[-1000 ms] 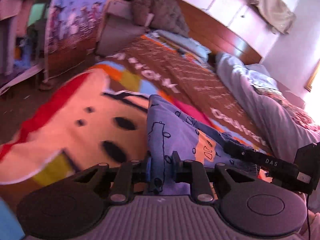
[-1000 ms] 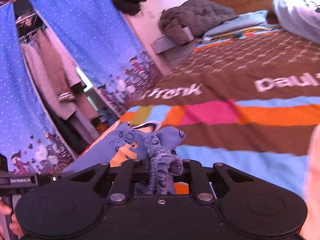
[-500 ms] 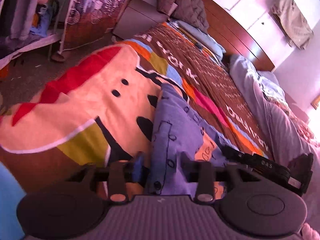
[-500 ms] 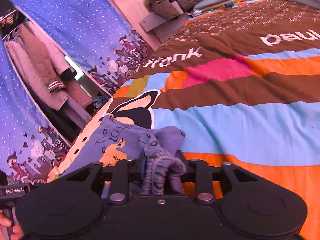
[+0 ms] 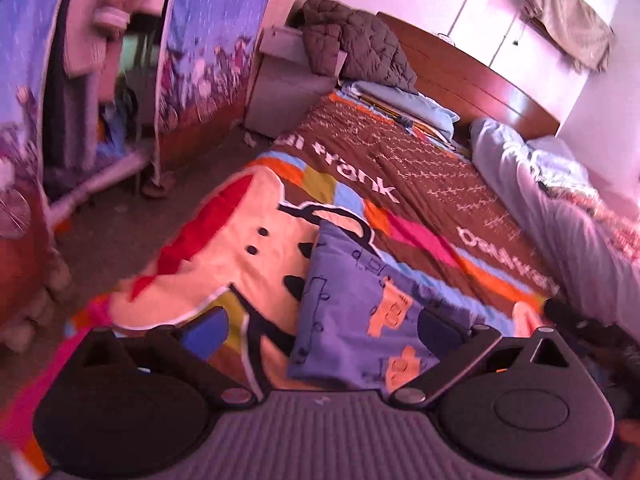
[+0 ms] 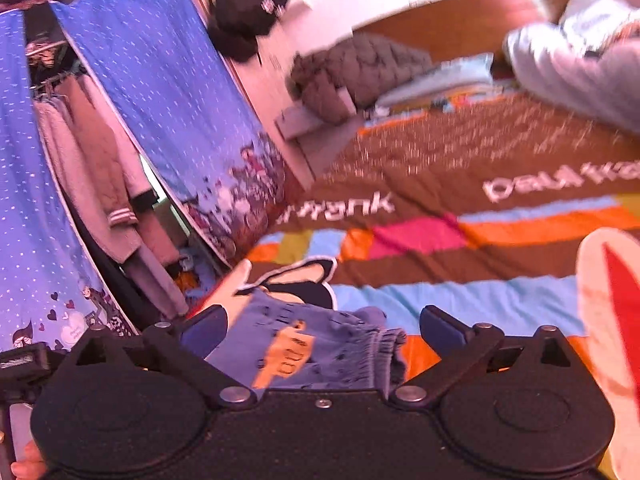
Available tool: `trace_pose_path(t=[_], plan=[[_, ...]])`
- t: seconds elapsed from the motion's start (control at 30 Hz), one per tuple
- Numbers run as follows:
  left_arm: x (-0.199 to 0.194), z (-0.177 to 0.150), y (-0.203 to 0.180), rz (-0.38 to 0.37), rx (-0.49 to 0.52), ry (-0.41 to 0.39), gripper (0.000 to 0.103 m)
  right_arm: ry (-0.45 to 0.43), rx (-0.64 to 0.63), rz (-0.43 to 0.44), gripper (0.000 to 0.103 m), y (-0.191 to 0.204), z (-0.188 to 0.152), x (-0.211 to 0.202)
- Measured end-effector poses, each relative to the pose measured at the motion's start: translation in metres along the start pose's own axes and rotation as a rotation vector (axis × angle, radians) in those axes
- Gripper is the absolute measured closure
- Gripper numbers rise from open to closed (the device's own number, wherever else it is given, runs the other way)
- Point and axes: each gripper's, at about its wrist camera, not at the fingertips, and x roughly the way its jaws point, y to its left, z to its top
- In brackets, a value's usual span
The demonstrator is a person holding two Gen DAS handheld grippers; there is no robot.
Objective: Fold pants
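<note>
bed (image 5: 404, 160): takes up most of both views under a bright patterned cover; the pants lie on its near part, toward the edge by the floor.
pants (image 5: 352, 312): blue with orange prints, folded into a flat oblong on the cover; the elastic waist (image 6: 384, 344) is bunched at the right end.
left gripper (image 5: 324, 330): jaws have just been opening and stand wide apart, one on each side of the pants, with no cloth held.
right gripper (image 6: 324, 330): jaws have likewise just been opening to full spread; the waist lies loose between them, gripped by neither.
risk, fold: the top layer may spring or slide now that it is free, since the gathered waist is thick and sits unevenly.
risk, snag: a fingertip passing low over the cloth could catch an edge and drag the fold open.
risk, edge: the pants lie near the bed's side, so a tug toward the floor could pull them off.
hidden, pants: their near edge is covered by both gripper bodies, so how squarely the layers line up I cannot tell.
hidden, blur: the right view is smeared, and the prints and waist detail are hard to read.
hidden, person: only a bit of a hand (image 6: 24, 468) shows at the lower left corner of the right view.
</note>
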Motion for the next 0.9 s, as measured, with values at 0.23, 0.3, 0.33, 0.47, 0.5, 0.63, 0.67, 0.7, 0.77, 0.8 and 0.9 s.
trace_pose_path(t=[0.23, 0.3, 0.33, 0.47, 0.5, 0.63, 0.67, 0.7, 0.77, 0.8, 0.9], plan=[[-0.044, -0.034, -0.009, 0.04, 0.118, -0.047, 0.0, -0.067, -0.037, -0.031, 0.001, 0.029, -0.025, -0.059], [-0.053, -0.045, -0.006, 0.044, 0.128, -0.06, 0.0, -0.084, -0.051, -0.055, 0.001, 0.038, -0.041, -0.079], [-0.057, -0.049, -0.006, 0.046, 0.139, -0.064, 0.0, -0.084, -0.051, -0.055, 0.001, 0.038, -0.041, -0.079], [-0.063, -0.064, -0.007, 0.054, 0.197, -0.057, 0.0, -0.101, -0.104, -0.098, 0.001, 0.049, -0.068, -0.103], [-0.063, -0.066, -0.007, 0.054, 0.206, -0.056, 0.0, -0.098, -0.118, -0.106, 0.001, 0.051, -0.072, -0.105], [-0.064, -0.072, -0.006, 0.054, 0.221, -0.062, 0.0, -0.086, -0.161, -0.124, 0.001, 0.06, -0.088, -0.108], [-0.064, -0.073, -0.006, 0.054, 0.222, -0.06, 0.0, -0.086, -0.161, -0.124, 0.001, 0.06, -0.088, -0.108], [-0.064, -0.074, -0.006, 0.054, 0.223, -0.058, 0.0, -0.081, -0.169, -0.126, 0.001, 0.061, -0.09, -0.107], [-0.064, -0.074, -0.005, 0.053, 0.222, -0.056, 0.0, -0.071, -0.181, -0.127, 0.001, 0.064, -0.095, -0.106], [-0.064, -0.074, -0.004, 0.053, 0.222, -0.054, 0.0, -0.066, -0.191, -0.125, 0.001, 0.065, -0.096, -0.106], [-0.064, -0.073, -0.002, 0.055, 0.222, -0.053, 0.0, -0.064, -0.196, -0.125, 0.001, 0.066, -0.097, -0.105]])
